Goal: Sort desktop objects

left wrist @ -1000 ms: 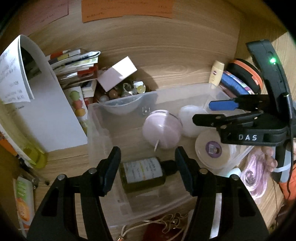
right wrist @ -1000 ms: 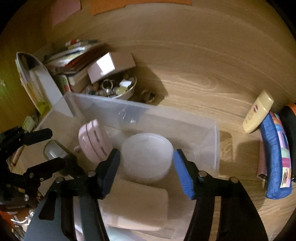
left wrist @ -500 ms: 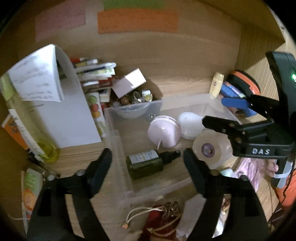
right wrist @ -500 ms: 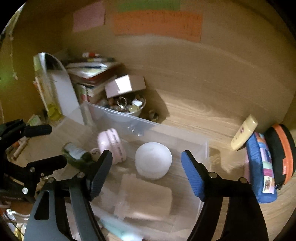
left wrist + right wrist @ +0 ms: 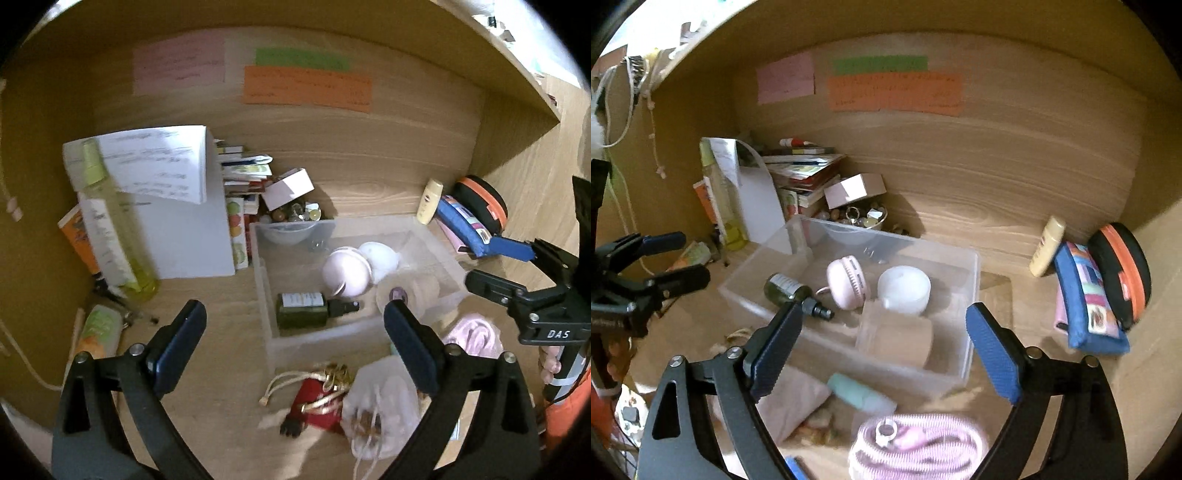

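Observation:
A clear plastic bin (image 5: 266, 325) (image 5: 971, 295) stands on the wooden desk. In it lie a dark green spray bottle (image 5: 303, 310) (image 5: 786, 288), a pink round case (image 5: 345, 271) (image 5: 847, 282), a white round jar (image 5: 380, 254) (image 5: 904, 290) and a roll of tape (image 5: 400, 293) (image 5: 895, 338). My left gripper (image 5: 293, 347) is open and empty, held above the desk in front of the bin. My right gripper (image 5: 882, 345) is open and empty, above the bin's near right side. In front of the bin lie a red pouch (image 5: 314, 402), a white mesh bag (image 5: 380, 406), a pink coiled cable (image 5: 919, 446) and a teal tube (image 5: 860, 397).
A stack of books (image 5: 243, 173), a white booklet (image 5: 173, 206), a yellow-green bottle (image 5: 114, 229) and a bowl of trinkets (image 5: 291, 218) crowd the back left. A cream tube (image 5: 1047, 245), blue pouch (image 5: 1086, 295) and black-orange case (image 5: 1119, 273) lean at the right wall.
Both grippers have pulled back and up from the bin. The left gripper has let go of the dark green bottle, which now lies in the bin, and its jaws have opened wider.

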